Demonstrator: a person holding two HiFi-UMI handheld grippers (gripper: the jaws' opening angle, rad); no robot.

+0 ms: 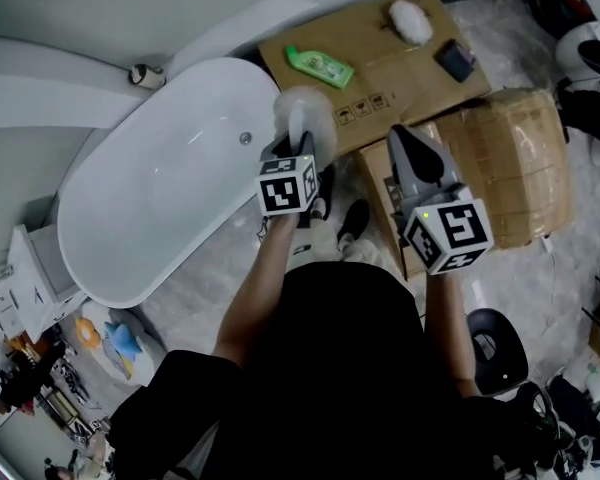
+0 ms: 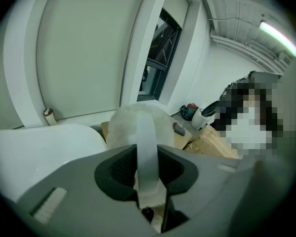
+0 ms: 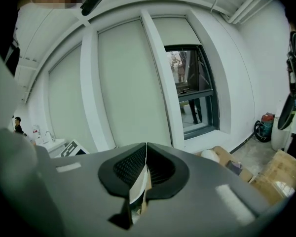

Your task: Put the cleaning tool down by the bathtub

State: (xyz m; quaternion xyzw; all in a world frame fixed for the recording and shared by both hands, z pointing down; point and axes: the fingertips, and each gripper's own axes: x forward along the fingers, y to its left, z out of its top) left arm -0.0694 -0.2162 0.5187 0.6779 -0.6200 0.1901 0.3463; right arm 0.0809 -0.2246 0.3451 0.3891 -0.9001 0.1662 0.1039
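Head view with both gripper views. The left hand-held gripper point(image 1: 300, 146) holds the cleaning tool point(image 1: 302, 113), a white fluffy pad with a pale strap point(image 2: 146, 147) across its back. In the left gripper view the jaws stand partway closed. The strap is pinched upright between the dark pads point(image 2: 119, 168), and the fluffy body bulges just beyond the jaw tips. From above, the tool overlaps the rim at the rounded end of the bathtub point(image 1: 160, 198), the end next to the cardboard sheet point(image 1: 400, 63). The gripper's marker cube is on the side away from that rim. Whether the tool touches the rim cannot be told. It is gripped, not set down. The right hand-held gripper point(image 1: 408, 138) is farther from the bathtub than the left one, above a cardboard box point(image 1: 383, 183). Its jaws are pressed together tip to tip with nothing between them. On the sheet, the green bottle point(image 1: 319, 66) lies nearest the bathtub's end. A second fluffy pad point(image 1: 410, 18) and a small dark object point(image 1: 456, 60) lie well apart from the bathtub. A wrapped box point(image 1: 510, 163) lies farthest from it. The drain point(image 1: 246, 138) sits inside the bathtub near the tool's end.
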